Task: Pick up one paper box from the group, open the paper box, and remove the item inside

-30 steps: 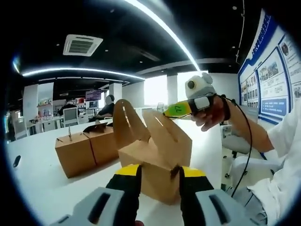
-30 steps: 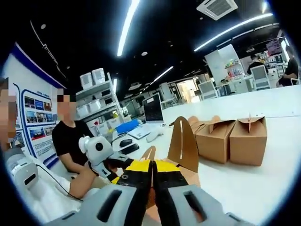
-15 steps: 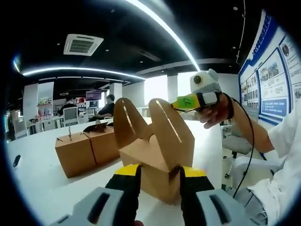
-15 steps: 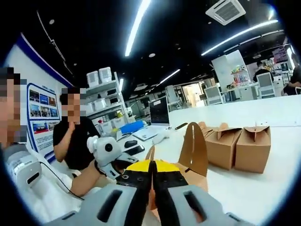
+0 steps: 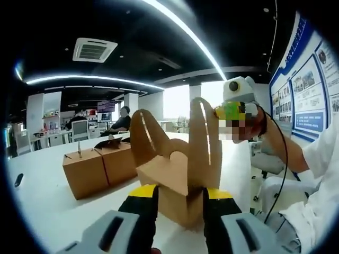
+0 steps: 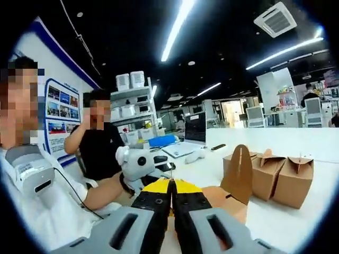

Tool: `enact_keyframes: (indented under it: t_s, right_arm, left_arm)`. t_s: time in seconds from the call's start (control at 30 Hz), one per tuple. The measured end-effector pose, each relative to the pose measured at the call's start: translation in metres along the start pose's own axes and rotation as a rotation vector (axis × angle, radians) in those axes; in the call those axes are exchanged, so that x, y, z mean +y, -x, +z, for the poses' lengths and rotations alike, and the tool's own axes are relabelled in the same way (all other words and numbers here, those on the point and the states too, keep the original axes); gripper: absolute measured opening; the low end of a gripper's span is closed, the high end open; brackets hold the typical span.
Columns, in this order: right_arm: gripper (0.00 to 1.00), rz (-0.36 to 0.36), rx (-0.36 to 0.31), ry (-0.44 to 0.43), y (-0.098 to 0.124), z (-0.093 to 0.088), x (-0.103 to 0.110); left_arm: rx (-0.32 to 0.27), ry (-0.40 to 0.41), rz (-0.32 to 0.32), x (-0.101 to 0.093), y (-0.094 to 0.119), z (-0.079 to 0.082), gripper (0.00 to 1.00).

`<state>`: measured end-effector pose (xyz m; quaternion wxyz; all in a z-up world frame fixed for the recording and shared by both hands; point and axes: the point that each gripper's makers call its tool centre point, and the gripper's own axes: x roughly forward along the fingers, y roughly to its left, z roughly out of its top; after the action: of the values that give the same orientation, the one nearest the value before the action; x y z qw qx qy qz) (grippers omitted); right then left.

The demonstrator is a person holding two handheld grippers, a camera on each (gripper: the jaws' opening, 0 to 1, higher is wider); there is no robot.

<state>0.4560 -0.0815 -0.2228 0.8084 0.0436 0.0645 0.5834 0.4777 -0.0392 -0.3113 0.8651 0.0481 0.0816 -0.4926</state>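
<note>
In the left gripper view we see our left tool [image 5: 179, 197] low in front of the open brown paper box [image 5: 175, 174], its yellow-tipped jaws spread with the box's near lower corner between them; we cannot tell whether they touch the cardboard. The box stands on the white surface [image 5: 47, 211], its two tall slotted flaps raised. Our right tool [image 5: 229, 111] is held high, just right of the box's right flap, gripped by the person's hand [image 5: 249, 127] with a black cable running down the forearm. Its tip is green and yellow; whether it touches the flap we cannot tell.

In the right gripper view the right tool [image 6: 170, 194] has its yellow-tipped jaws pressed together, with no thing visible between them. The open box [image 6: 230, 196] lies just beyond and right of the jaws, one slotted flap upright. The left tool [image 6: 139, 164] sits left of the box in a hand.

Left of the open box in the left gripper view stand two closed brown paper boxes [image 5: 98, 166], touching one another; in the right gripper view they [image 6: 280, 177] stand right of it. A laptop [image 6: 188, 140] rests farther back on the surface, and a seated person in a black shirt [image 6: 100, 153] is beyond the left tool.
</note>
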Motion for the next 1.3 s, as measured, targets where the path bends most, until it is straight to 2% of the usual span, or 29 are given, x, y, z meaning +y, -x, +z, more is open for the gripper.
enact_keyframes:
  t_s: [0.17, 0.3, 0.47, 0.6, 0.73, 0.8, 0.97, 1.17, 1.3]
  right_arm:
    - [0.03, 0.023, 0.023, 0.034, 0.001, -0.01, 0.009]
    - [0.03, 0.016, 0.008, 0.022, 0.001, -0.009, 0.008]
    - [0.03, 0.01, 0.025, 0.068, 0.0, -0.004, 0.006]
    - [0.03, -0.056, 0.057, 0.148, -0.003, 0.0, -0.011]
    - [0.03, -0.07, 0.068, 0.175, -0.006, 0.004, -0.019]
    - [0.03, -0.081, 0.086, 0.227, -0.003, 0.003, -0.021]
    - [0.03, 0.016, 0.098, 0.335, 0.002, -0.005, 0.009]
    - [0.03, 0.061, 0.151, 0.342, 0.005, -0.024, 0.028]
    - [0.03, 0.076, 0.165, 0.336, 0.005, -0.03, 0.031]
  left_arm:
    - [0.002, 0.001, 0.001, 0.001, 0.0, -0.001, 0.35]
    - [0.004, -0.004, -0.001, -0.002, -0.001, -0.001, 0.35]
    - [0.001, 0.005, -0.009, -0.004, -0.002, 0.0, 0.35]
    - [0.003, 0.014, 0.006, -0.003, -0.004, -0.001, 0.35]
    - [0.015, 0.008, 0.045, -0.003, -0.004, -0.001, 0.34]
    - [0.023, -0.004, 0.073, -0.004, -0.005, -0.001, 0.33]
    - [0.039, -0.005, 0.154, 0.004, -0.013, 0.0, 0.31]
    - [0.024, 0.027, 0.171, 0.01, -0.017, 0.001, 0.28]
    - [0.033, 0.006, 0.155, 0.01, -0.015, -0.001, 0.27]
